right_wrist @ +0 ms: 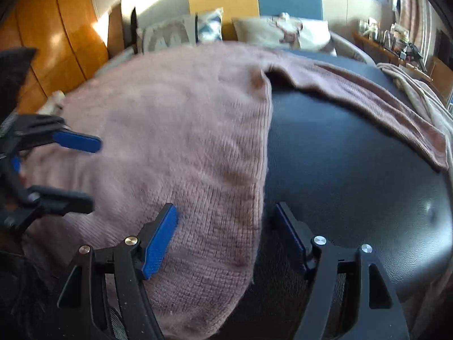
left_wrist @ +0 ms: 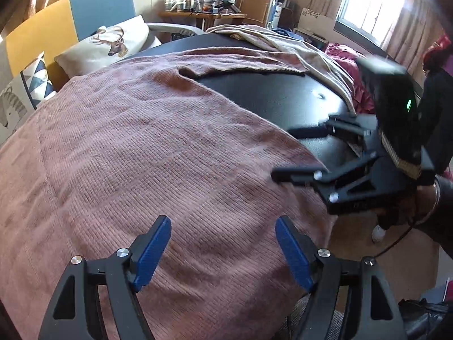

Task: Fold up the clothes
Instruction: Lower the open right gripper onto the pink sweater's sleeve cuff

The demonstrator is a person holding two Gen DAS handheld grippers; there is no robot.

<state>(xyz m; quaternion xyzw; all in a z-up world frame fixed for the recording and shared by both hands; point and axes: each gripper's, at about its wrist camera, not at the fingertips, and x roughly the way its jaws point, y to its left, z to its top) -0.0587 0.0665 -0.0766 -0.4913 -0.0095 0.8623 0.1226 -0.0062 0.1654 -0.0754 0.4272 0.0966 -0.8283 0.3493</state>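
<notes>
A dusty-pink knit sweater (left_wrist: 127,147) lies spread flat on a black table (left_wrist: 277,96), one sleeve (left_wrist: 240,62) stretched toward the far right. It also shows in the right wrist view (right_wrist: 184,141) with its sleeve (right_wrist: 368,104). My left gripper (left_wrist: 223,243) is open just above the sweater's near hem, empty. My right gripper (right_wrist: 226,235) is open, straddling the sweater's right side edge near the hem, empty. Each gripper shows in the other's view: the right one (left_wrist: 300,150) at the sweater's right edge, the left one (right_wrist: 85,170) over its left part.
A beige garment (left_wrist: 283,42) and a magenta one (left_wrist: 348,56) lie at the table's far right. A sofa with cushions (left_wrist: 110,42) stands behind the table. A cluttered wooden side table (left_wrist: 203,14) stands at the back. The black tabletop (right_wrist: 354,175) is bare right of the sweater.
</notes>
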